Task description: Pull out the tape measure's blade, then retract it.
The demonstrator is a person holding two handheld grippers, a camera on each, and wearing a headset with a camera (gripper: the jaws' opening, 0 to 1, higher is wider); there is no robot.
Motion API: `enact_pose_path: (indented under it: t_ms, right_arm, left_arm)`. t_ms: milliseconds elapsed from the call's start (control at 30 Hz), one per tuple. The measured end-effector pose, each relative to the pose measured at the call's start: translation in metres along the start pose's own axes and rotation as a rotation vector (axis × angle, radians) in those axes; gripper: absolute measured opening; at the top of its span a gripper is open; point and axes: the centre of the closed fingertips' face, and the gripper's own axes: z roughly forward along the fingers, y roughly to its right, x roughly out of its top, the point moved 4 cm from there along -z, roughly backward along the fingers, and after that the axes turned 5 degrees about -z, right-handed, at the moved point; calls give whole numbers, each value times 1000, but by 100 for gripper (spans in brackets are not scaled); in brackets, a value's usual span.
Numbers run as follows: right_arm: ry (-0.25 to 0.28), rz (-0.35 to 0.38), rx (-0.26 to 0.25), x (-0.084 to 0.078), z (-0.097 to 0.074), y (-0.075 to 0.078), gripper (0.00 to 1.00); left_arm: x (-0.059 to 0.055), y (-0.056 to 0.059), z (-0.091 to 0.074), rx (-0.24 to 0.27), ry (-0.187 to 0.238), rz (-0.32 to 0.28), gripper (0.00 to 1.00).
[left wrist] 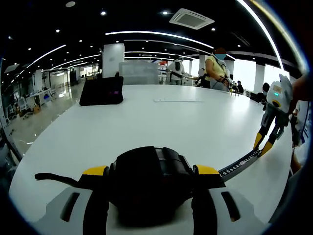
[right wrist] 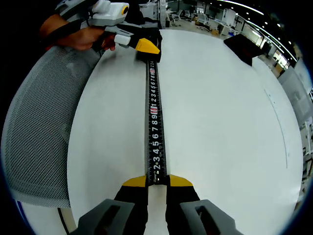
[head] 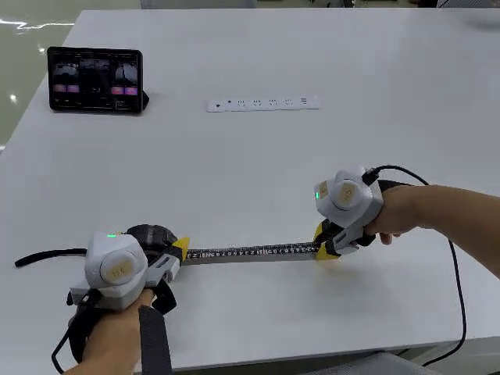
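The tape measure's case (head: 152,234), a dark rounded body, sits on the white table (head: 273,156) near its front edge. It is clenched between the 2 yellow-tipped jaws of the left gripper (left wrist: 150,170), 1 jaw on each side. From the case the blade (head: 250,251) runs out to the case's right, low along the table with its printed scale facing up. The blade's far end is pinched in the right gripper (right wrist: 156,181), whose 2 jaws close on it from either edge. The pull-out looks done or nearly so, and retraction is what remains. The case should handle as a compact, rigid, fairly weighty lump with a smooth shell, and its broad sides are the sound place to hold it, as now. The blade looks like thin spring steel: light, stiff along its length, ready to kink if bent, with keen edges. It will likely snap back if let go, so I would keep hold of the tip and walk it toward the case. Beyond the case, well apart from it, lie a power strip (head: 263,103) and a tablet (head: 95,80).
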Motion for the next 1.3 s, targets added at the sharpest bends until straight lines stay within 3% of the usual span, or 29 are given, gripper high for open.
enact_pose_path:
  t_ms: [733,967,1167,1300]
  right_arm:
    - [-25,89,-15,6,3,2,9]
    - [-103,97,-15,13,6,2,10]
    - [-92,112,-8,13,5,3,9]
    - [-123,79,-8,17,7,2,9]
  left_arm:
    - [-2,0,-3,-20,4,8,64]
    - [-3,0,-3,-21,3,5,64]
    - [-3,0,-3,-21,8,4,64]
    - [-3,-1,-3,-22,7,5,64]
